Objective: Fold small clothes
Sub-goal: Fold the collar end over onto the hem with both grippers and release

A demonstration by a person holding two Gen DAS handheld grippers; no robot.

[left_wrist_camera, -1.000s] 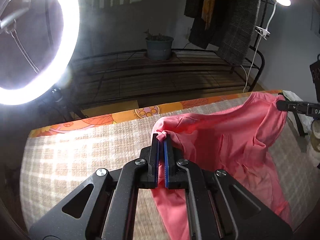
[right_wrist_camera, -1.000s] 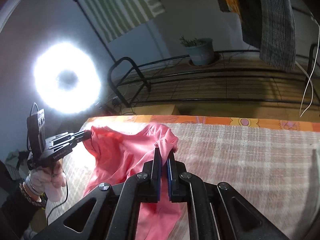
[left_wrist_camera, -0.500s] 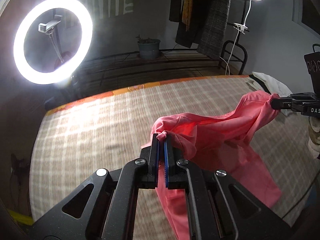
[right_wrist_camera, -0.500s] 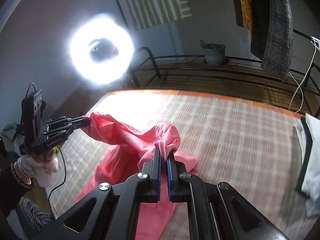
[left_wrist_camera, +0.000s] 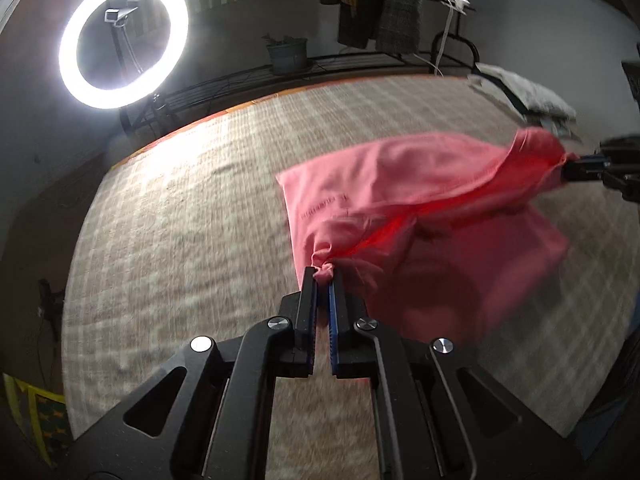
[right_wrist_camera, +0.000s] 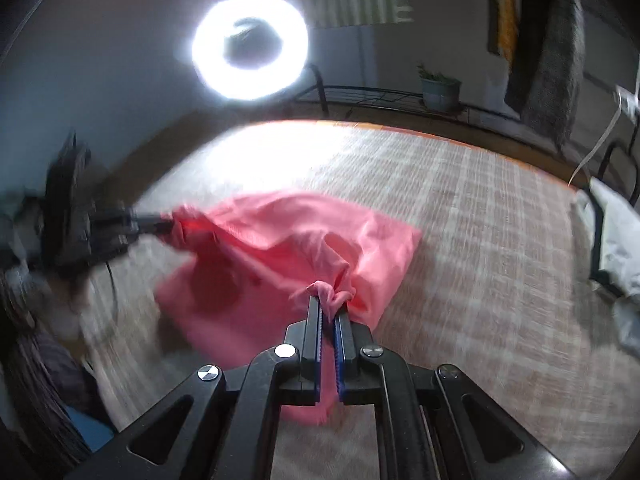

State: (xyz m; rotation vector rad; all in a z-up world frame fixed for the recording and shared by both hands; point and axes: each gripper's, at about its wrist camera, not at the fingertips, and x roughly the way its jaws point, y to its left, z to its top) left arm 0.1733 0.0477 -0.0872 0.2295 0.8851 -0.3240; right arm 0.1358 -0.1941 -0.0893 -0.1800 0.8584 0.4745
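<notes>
Writing first: I see a short line of print on the pink shirt [left_wrist_camera: 400,184], tone-on-tone, near its left edge in the left wrist view. Too blurred to read. No other legible labels in either view.

Left tongs [left_wrist_camera: 323,276]: clenched on a bunched corner of the shirt, wad of fabric pinched right at the tips. Right tongs [right_wrist_camera: 329,304]: same, clenched on another bunched corner, knot of cloth sticking up between the blue pads [right_wrist_camera: 340,336].

From the left wrist view the shirt runs from my left tongs up and to the right, ending at the right tongs [left_wrist_camera: 576,170], which enter from the right edge. From the right wrist view it runs left to the left tongs [right_wrist_camera: 160,224], blurred, at the left edge. So the shirt is strung between the two pairs of tongs, held up by two corners, upper edge roughly taut between them.

The rest of the shirt hangs and drapes down over the bed [left_wrist_camera: 180,220], which has a beige checked cover with an orange edge at the far side. Lower part of the fabric is motion-blurred; I can't tell how much of it touches the cover.

Look of it: plain salmon pink, thin knit, creased, folds radiating from each pinch point, dark shadow patch on the lower half.

Ring light [left_wrist_camera: 122,40] is lit behind the bed. White folded clothes [left_wrist_camera: 524,94] sit at the bed's far right corner.
</notes>
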